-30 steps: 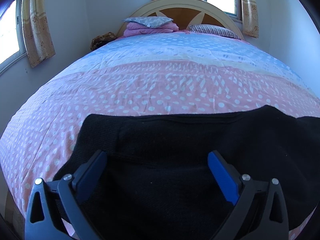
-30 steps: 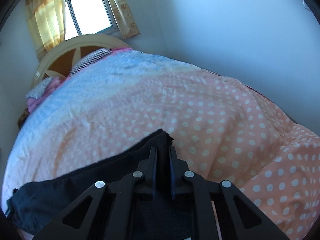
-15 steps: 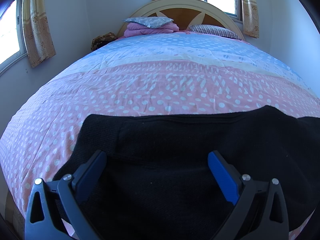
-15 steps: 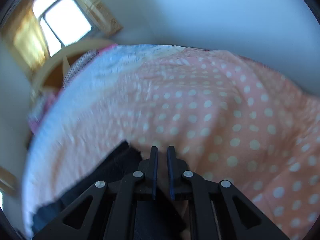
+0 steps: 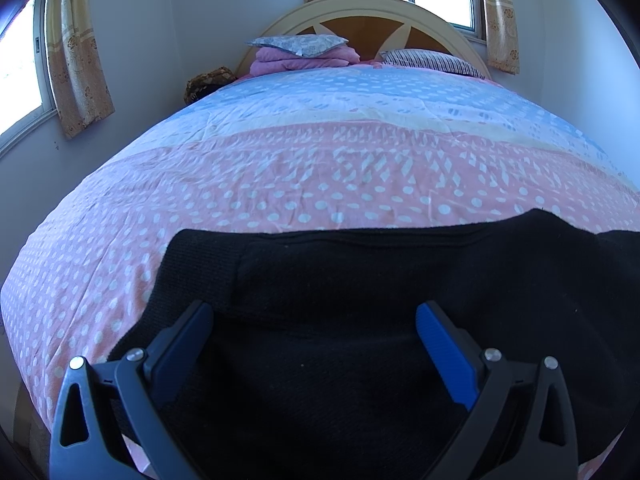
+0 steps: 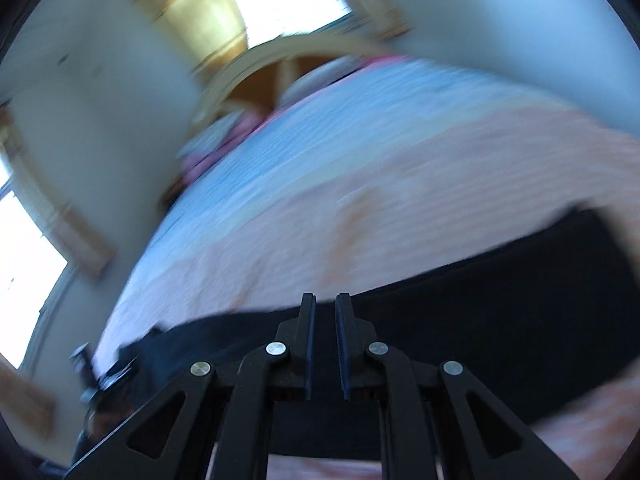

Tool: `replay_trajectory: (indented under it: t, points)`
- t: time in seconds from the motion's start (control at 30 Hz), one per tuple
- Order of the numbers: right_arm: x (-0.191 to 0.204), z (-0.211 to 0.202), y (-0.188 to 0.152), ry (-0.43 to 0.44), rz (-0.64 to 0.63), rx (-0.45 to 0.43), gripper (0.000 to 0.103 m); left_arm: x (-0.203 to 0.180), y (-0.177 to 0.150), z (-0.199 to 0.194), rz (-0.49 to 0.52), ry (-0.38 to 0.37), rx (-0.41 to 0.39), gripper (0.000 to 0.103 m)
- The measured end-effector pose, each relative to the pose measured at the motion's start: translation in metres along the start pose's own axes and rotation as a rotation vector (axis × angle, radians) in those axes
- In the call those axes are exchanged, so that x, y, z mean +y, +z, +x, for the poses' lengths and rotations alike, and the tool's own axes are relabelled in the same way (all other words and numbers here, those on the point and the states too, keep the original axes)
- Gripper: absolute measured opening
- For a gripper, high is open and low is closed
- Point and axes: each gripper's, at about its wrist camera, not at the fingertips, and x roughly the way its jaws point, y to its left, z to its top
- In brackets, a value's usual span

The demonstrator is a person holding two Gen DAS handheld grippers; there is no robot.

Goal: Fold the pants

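Observation:
Black pants lie flat across the near end of a bed with a pink and blue dotted cover. My left gripper hovers over their left part, wide open, its blue pads apart and holding nothing. The right wrist view is blurred by motion. There the pants stretch as a dark band across the cover. My right gripper is over the middle of that band, its jaws nearly together, and I see no cloth pinched between them.
At the head of the bed are a round headboard, a folded pink blanket with a grey pillow on top and a striped pillow. Curtained windows are on the left and behind; a wall runs along the right side.
The right gripper has swung quickly left along the pants, from their right end to their middle. The pants corner once at its tips now lies on the cover. The left gripper has not moved.

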Motion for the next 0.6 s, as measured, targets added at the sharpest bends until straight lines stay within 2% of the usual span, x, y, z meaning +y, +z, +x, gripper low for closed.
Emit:
replay_trajectory:
  t: [0.07, 0.17, 0.23, 0.27, 0.33, 0.37, 0.4, 0.47, 0.53, 0.6]
  points:
    - [0.053, 0.037, -0.010, 0.071, -0.110, 0.088, 0.011, -0.001, -0.001, -0.007, 0.007, 0.011, -0.008, 0.103]
    - [0.132, 0.081, -0.034, 0.077, -0.372, 0.167, 0.011, 0.000, -0.004, -0.024, 0.038, -0.005, -0.040, 0.103]
    - [0.165, 0.112, -0.049, 0.112, -0.458, 0.248, 0.011, 0.004, -0.005, -0.037, 0.045, -0.040, -0.065, 0.103]
    - [0.173, 0.130, -0.052, 0.110, -0.486, 0.279, 0.011, 0.007, -0.006, -0.041, 0.046, -0.057, -0.075, 0.103]
    - [0.185, 0.161, -0.072, 0.034, -0.550, 0.342, 0.011, 0.010, -0.008, -0.038, 0.058, -0.059, -0.059, 0.103]
    - [0.185, 0.172, -0.078, -0.010, -0.558, 0.342, 0.011, 0.013, -0.011, -0.031, 0.065, -0.035, -0.037, 0.103]
    - [0.183, 0.181, -0.075, -0.017, -0.529, 0.316, 0.010, 0.017, -0.013, -0.021, 0.068, -0.009, -0.009, 0.103]
    - [0.177, 0.190, -0.062, -0.012, -0.444, 0.321, 0.009, 0.026, -0.015, -0.013, 0.031, -0.055, -0.013, 0.103]
    - [0.170, 0.193, -0.054, 0.005, -0.380, 0.343, 0.009, 0.030, -0.008, -0.008, 0.020, -0.039, -0.002, 0.103]
    - [0.171, 0.183, -0.049, 0.027, -0.365, 0.328, 0.010, 0.028, -0.001, -0.007, 0.024, -0.018, 0.010, 0.103]
